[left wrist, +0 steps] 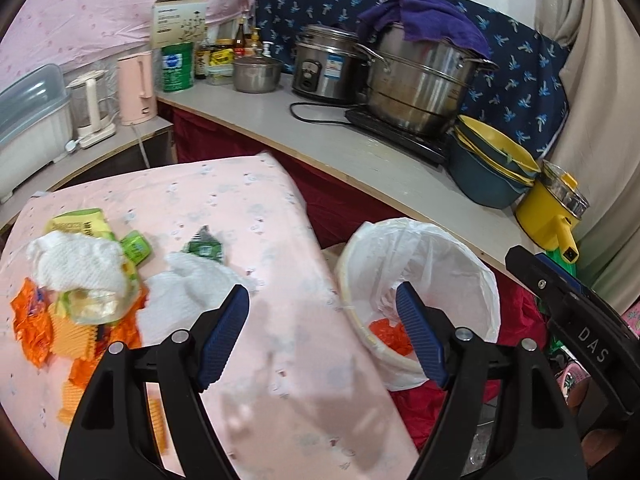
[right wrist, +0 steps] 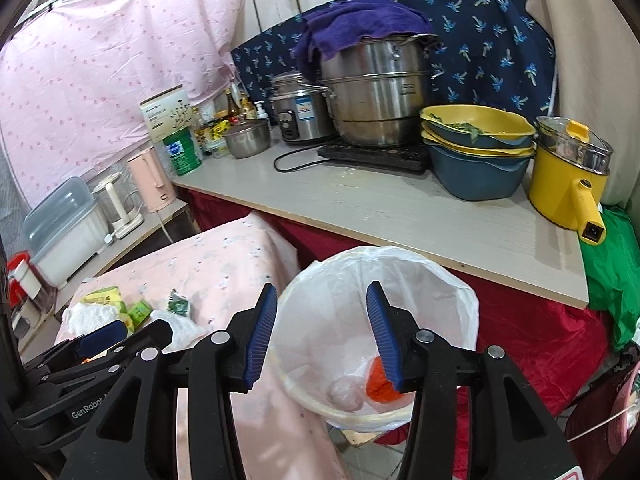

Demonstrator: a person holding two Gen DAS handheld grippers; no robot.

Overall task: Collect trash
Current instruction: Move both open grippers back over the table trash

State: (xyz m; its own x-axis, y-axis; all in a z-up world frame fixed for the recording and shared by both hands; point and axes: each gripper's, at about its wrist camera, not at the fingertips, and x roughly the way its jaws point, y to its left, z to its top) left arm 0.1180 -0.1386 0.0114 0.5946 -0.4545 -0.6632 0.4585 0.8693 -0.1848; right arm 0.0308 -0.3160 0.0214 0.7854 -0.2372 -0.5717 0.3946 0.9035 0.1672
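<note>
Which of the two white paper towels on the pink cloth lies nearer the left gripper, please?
The flatter paper towel, just beyond the left gripper's left fingertip. The other paper towel is farther left, heaped on the wrappers.

A white-lined trash bin [right wrist: 424, 280] stands upright beside the pink-covered table [left wrist: 280, 280], holding a crumpled orange wrapper [right wrist: 378, 390] and a pale wad [right wrist: 345, 396]. On the table lie white paper towels [left wrist: 76, 264], orange wrappers [left wrist: 32, 320], green packets [left wrist: 138, 245] and a yellow-green pack [left wrist: 78, 226], heaped together.

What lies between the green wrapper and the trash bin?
Only bare pink tablecloth lies between the green wrapper and the trash bin; the left wrist view shows this best.
</note>
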